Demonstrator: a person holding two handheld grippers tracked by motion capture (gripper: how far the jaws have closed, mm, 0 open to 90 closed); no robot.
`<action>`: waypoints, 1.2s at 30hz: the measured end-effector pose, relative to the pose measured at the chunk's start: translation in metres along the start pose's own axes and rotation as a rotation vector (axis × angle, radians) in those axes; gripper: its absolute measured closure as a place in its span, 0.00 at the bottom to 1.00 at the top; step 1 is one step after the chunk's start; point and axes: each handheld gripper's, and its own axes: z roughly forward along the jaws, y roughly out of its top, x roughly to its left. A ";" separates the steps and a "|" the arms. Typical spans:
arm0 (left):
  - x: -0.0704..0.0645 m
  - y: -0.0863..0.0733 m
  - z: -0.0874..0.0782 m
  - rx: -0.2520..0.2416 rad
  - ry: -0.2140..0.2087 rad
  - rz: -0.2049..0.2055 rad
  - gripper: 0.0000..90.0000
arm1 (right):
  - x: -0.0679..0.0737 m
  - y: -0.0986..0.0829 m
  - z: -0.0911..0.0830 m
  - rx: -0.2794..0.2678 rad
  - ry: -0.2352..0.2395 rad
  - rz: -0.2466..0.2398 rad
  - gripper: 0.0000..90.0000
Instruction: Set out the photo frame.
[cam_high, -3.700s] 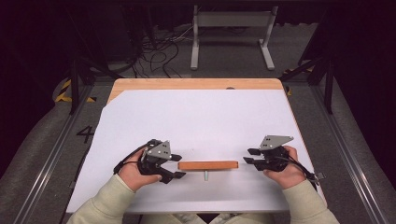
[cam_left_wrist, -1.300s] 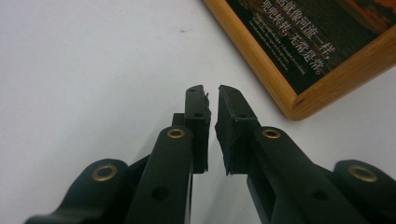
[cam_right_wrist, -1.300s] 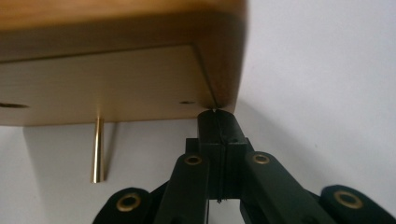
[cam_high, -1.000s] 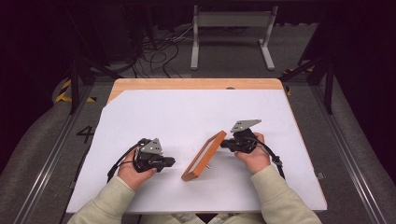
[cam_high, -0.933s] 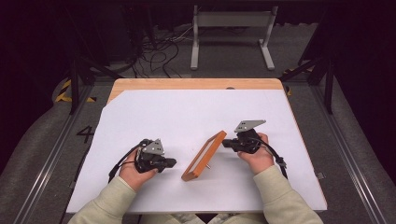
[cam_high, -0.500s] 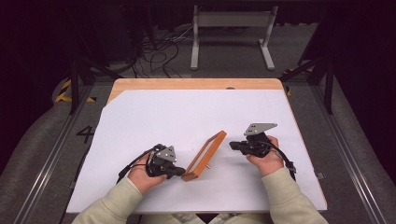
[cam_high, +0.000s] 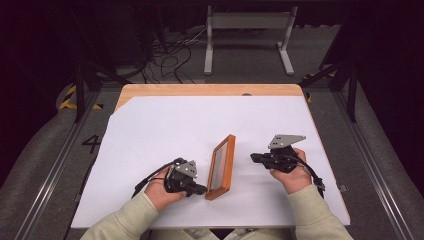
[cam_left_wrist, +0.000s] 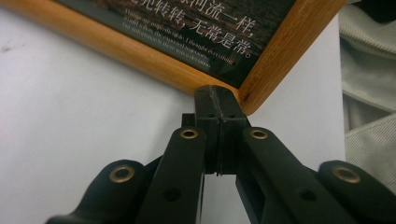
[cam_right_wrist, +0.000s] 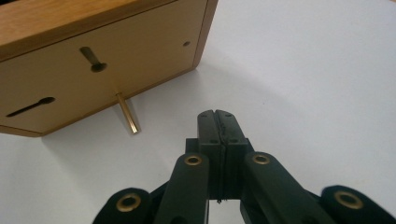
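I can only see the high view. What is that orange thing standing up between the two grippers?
Observer: A wooden picture frame. The left gripper view shows white writing on its dark front.
Operator: What holds it up?
Observer: In the right gripper view, a small brass peg slants from its back to the table.
Operator: Is anyone squeezing it?
Observer: No. The left gripper is shut, its tip at the frame's bottom corner. The right gripper is shut too, apart from the frame.

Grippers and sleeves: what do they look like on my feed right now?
Both are black two-jaw tools. The left claw and right claw each carry a grey three-cornered plate on top and trail a black cable. In the gripper views the jaw links show brass-coloured rivets. Both forearms wear pale cream sleeves.
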 end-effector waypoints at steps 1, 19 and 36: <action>-0.001 0.001 0.002 -0.001 -0.004 -0.004 1.00 | 0.000 0.000 -0.002 -0.003 -0.001 0.000 1.00; -0.014 0.027 0.031 -0.013 -0.044 0.059 1.00 | 0.006 -0.014 -0.026 -0.011 -0.024 0.001 1.00; -0.022 0.052 0.058 -0.035 0.020 0.071 1.00 | 0.013 -0.028 -0.028 0.026 -0.007 -0.002 1.00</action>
